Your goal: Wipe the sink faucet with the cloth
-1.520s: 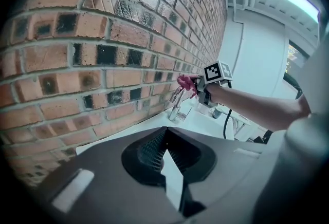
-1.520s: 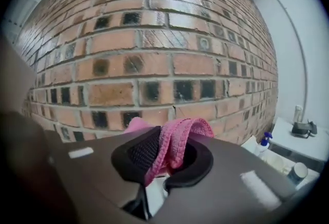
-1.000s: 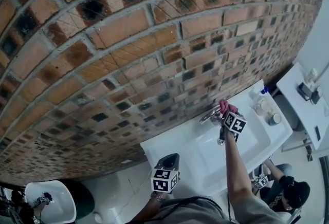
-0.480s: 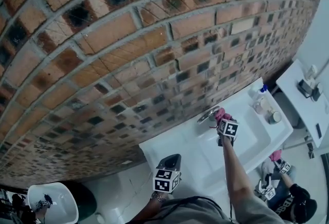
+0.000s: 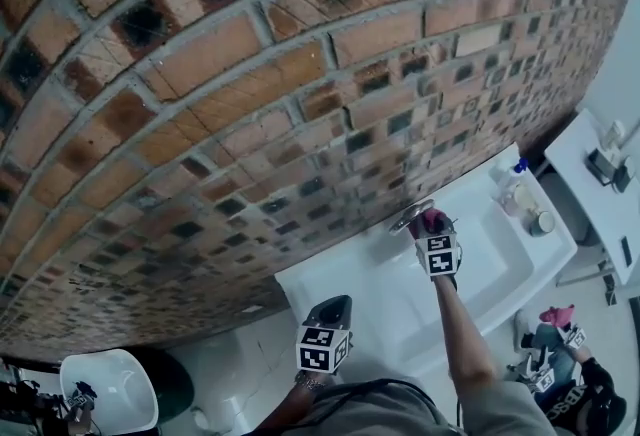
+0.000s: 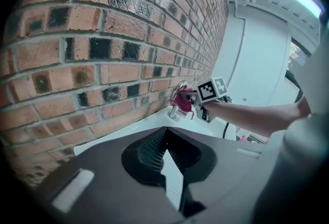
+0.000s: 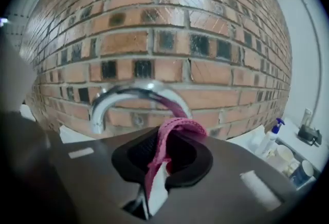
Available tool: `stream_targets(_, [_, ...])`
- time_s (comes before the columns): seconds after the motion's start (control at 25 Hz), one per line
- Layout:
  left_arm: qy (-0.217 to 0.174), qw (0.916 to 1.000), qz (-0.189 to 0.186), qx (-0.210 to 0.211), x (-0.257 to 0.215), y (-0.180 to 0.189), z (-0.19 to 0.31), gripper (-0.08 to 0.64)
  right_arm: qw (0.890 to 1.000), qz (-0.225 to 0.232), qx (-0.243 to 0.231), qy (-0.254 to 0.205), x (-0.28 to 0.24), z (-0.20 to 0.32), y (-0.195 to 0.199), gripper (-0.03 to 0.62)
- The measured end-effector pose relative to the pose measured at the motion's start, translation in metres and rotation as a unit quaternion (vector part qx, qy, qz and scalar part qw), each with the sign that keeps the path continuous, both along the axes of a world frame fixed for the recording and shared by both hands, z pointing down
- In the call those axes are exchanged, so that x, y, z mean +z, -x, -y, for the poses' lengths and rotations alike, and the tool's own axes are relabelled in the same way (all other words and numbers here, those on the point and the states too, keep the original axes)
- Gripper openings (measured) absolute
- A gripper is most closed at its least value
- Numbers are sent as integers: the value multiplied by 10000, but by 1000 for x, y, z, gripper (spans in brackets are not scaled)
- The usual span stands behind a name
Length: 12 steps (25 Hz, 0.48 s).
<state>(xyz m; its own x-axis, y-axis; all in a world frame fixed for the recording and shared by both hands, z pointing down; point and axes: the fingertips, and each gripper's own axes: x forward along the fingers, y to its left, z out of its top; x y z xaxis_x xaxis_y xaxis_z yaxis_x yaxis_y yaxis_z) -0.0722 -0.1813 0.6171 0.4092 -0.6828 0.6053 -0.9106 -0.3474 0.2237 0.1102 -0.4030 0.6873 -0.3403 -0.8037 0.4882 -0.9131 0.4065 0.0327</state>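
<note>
Around: brick wall [image 5: 250,74] directly behind a white sink [image 5: 500,269]. Spray bottle [image 7: 271,135] and small tubs [image 7: 303,169] sit at the sink's far-right corner. A second person [image 5: 575,374] crouches at lower right, and a separate white basin [image 5: 105,389] is at lower left.
In the way: nothing between the right tool [image 7: 154,187] and the faucet [image 7: 136,92] except the cloth [image 7: 177,128].
Right tool: jaws pinching the pink cloth, held up at the faucet on an outstretched arm.
Cloth: bunched, rising from the jaws, with its top fold against the right leg of the spout.
Faucet: chrome arch at the wall. In the right gripper view its long axis runs side to side along the bricks, base at right, outlet at left pointing down.
Left tool [image 6: 169,166]: jaws pressed together, nothing in them. Held low, well apart from the faucet.
Hard to see: faucet base is hidden behind the cloth. Sink bowl is mostly cut off by the tool body. Tub contents are too small to tell.
</note>
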Motion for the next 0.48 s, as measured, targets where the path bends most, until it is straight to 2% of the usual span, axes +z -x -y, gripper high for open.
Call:
stream_targets(0.12, [2, 10000, 16, -34, -1, 3, -4, 20, 9986, -280, -6, 457, 50, -2, -6, 43])
stream_targets(0.24, [-15, 9999, 2, -108, -2, 7, -4, 20, 9957, -740, 142, 545, 63, -12, -25, 43])
stream_targets(0.36, [23, 9998, 7, -182, 2, 12, -5, 18, 9879, -1159, 458, 920, 85, -30, -59, 43])
stream_targets(0.48, [48, 9998, -1, -192, 4, 12, -4, 20, 9843, -1402, 790, 730, 80, -44, -99, 43])
